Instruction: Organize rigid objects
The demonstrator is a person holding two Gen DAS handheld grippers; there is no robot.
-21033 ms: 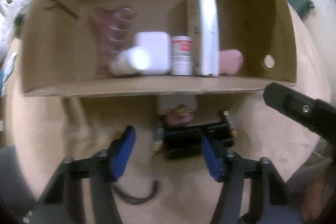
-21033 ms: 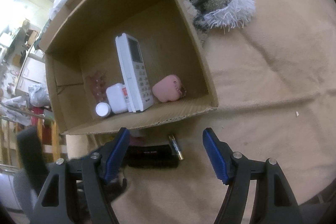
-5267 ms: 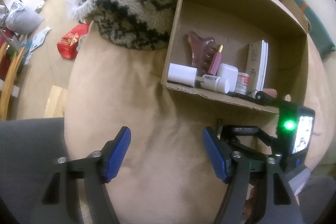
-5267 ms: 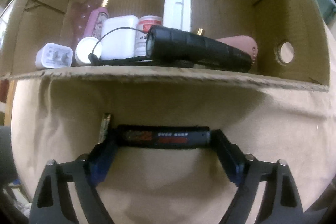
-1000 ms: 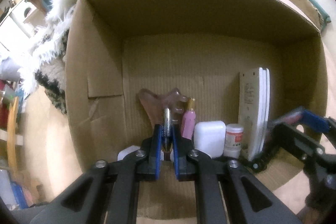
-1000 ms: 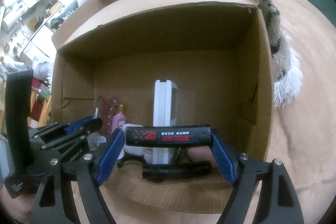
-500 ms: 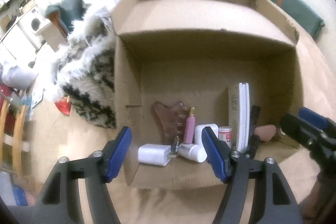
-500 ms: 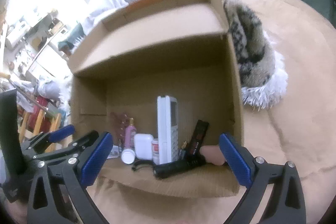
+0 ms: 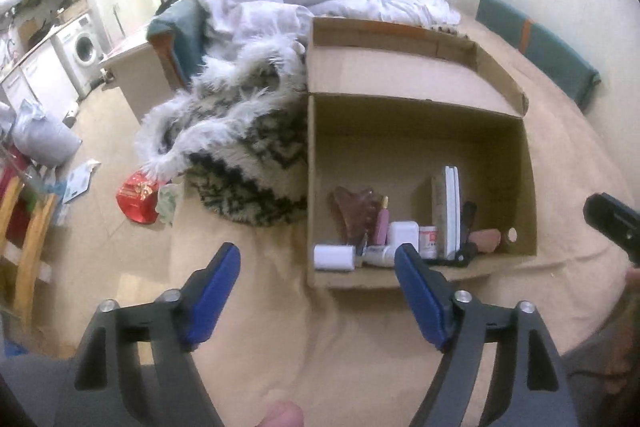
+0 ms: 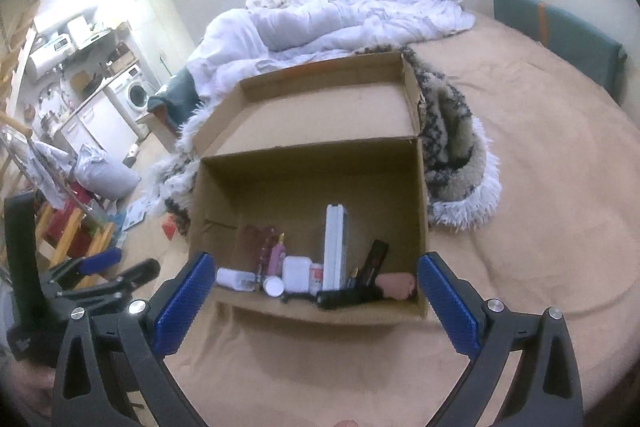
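Sitting open-topped on the bed [image 10: 540,187], straight ahead of both tongs: a cardboard box [image 10: 416,187], far flap folded back. Lining up along its near wall, ahead of the right tongs [image 10: 316,297] and reading from their left pad to their right: a white cylinder [image 10: 235,278] lying on its side, a brownish scalloped piece [image 10: 252,239] leaning upright, a pink bottle [image 10: 276,259], a white round cap [image 10: 273,285], a white rounded case [image 10: 297,273], a small red-and-white jar [image 10: 316,274], a white remote control [image 10: 335,247] standing on end, a black slim device [image 10: 374,261] leaning tilted, a black flashlight [image 10: 346,298] lying flat across the front, and a pink soft-looking lump [image 10: 396,285] nearest the right pad. Standing wide apart, those right tongs, nothing between the blue pads, having just been opening. Likewise gaping and empty, the left tongs [image 9: 318,285], jaws having just been opening; hovering short of the box's near left corner, with the same row of items showing just beyond the right pad. Showing at the left edge of the right wrist view, the left tongs again; at the right edge of the left wrist view, a black part of the other tool. Lying against the box's side, a fluffy black-and-white blanket [image 9: 240,131]; bunching beyond the box, a white duvet [image 10: 340,23]. Standing far off to the left, a washing machine [image 9: 86,49], with a red bag [image 9: 136,197] lying on the floor.
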